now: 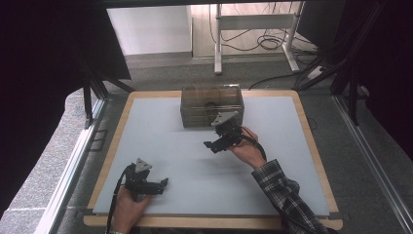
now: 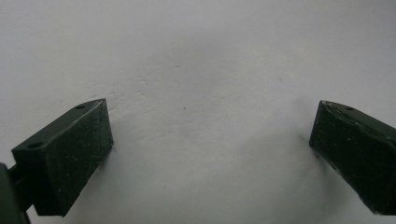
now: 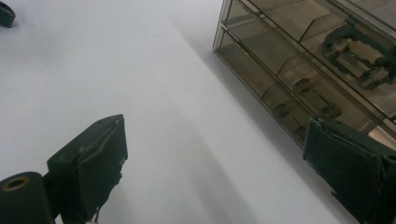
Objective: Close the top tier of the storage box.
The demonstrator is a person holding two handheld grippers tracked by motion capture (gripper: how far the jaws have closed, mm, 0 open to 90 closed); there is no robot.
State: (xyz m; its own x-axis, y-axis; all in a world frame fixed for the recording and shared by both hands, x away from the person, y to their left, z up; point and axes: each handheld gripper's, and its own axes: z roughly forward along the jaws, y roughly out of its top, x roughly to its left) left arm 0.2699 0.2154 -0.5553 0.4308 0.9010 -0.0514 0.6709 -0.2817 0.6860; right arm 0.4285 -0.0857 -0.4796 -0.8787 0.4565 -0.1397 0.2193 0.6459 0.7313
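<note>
High view: from left to right, a gripper resting low, then a gripper raised, then the box it faces.
Left gripper: near the front edge of the pale table mat, held in the left hand; the left gripper view shows its jaws spread wide with bare mat between them, grasping nothing.
Right gripper: just in front of the box and apart from it, held in the right hand; jaws released (the right gripper view shows a wide gap and nothing in it).
Drawer box: a smoky see-through cabinet at the far middle of the mat; in the right gripper view it sits up and to the right of the jaws, its stacked drawer fronts all flush and shut.
Step in hand: by my reading, the approach to a drawer front.
Doing it well: square the jaws to one drawer's front edge, come in level and slowly, and close on the lip alone, so the light box is not shoved back; the left gripper could brace the box.
Contents: an upper drawer holds a dark, clamp-like tool; a lower one holds small dark parts (too dim to name).
</note>
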